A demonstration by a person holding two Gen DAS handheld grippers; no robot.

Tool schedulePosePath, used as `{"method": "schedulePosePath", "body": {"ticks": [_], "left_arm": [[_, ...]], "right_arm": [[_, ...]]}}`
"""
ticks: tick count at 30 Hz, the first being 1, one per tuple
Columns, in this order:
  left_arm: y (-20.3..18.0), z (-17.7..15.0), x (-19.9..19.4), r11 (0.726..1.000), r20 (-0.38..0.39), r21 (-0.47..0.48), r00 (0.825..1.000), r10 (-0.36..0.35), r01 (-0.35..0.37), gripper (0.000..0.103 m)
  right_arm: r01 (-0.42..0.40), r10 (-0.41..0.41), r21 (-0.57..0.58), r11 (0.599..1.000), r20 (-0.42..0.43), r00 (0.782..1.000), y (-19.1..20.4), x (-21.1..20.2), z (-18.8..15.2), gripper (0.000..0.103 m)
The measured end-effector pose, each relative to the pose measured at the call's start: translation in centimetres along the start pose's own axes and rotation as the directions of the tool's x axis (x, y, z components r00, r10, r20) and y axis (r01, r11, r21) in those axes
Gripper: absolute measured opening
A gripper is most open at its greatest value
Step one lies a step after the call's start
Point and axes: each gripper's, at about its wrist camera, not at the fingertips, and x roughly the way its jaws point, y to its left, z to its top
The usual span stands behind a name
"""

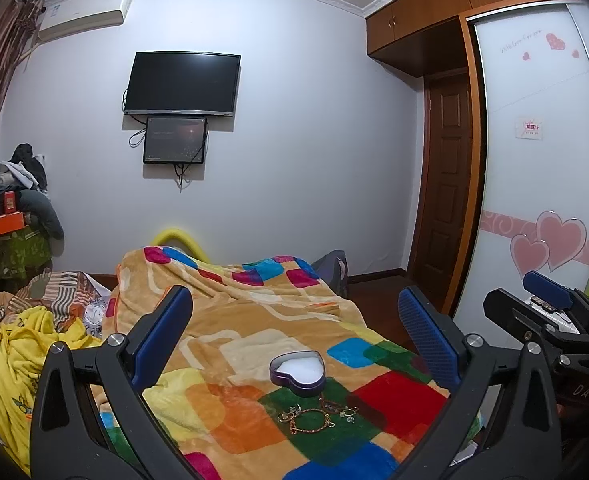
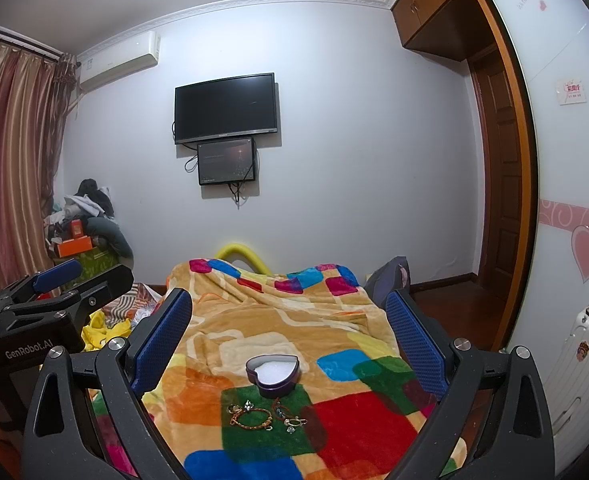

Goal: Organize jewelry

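A purple heart-shaped box [image 1: 297, 372] with a white lining lies open on the patchwork blanket [image 1: 254, 320]; it also shows in the right wrist view [image 2: 273, 373]. Just in front of it lies a small pile of jewelry [image 1: 314, 414]: a gold bracelet, rings and earrings, seen too in the right wrist view [image 2: 268, 416]. My left gripper [image 1: 294, 344] is open and empty, held above the bed before the box. My right gripper [image 2: 290, 340] is open and empty, beside the left one; it appears at the right edge of the left wrist view [image 1: 550, 300].
The bed ends near a white wall with a TV [image 1: 182, 84] and a small screen below it. A pile of clothes and boxes [image 1: 14, 208] stands at the left. A wardrobe with heart stickers [image 1: 542, 200] and a white suitcase [image 2: 578, 360] are on the right.
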Motion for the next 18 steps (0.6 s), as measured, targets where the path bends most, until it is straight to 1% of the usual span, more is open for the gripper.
{"method": "schedulePosePath", "body": {"ticks": [11, 18], "left_arm": [[0.0, -0.21, 0.47, 1.0, -0.007, 0.003, 1.0, -0.002, 0.002, 0.103], [0.14, -0.33, 0.55, 1.0, -0.018, -0.013, 1.0, -0.006, 0.005, 0.103]], "right_arm": [[0.001, -0.001, 0.003, 1.0, -0.003, 1.0, 0.1, 0.16, 0.08, 0.097], [-0.001, 0.001, 0.005, 1.0, -0.011, 1.0, 0.16, 0.47, -0.14, 0.097]]}}
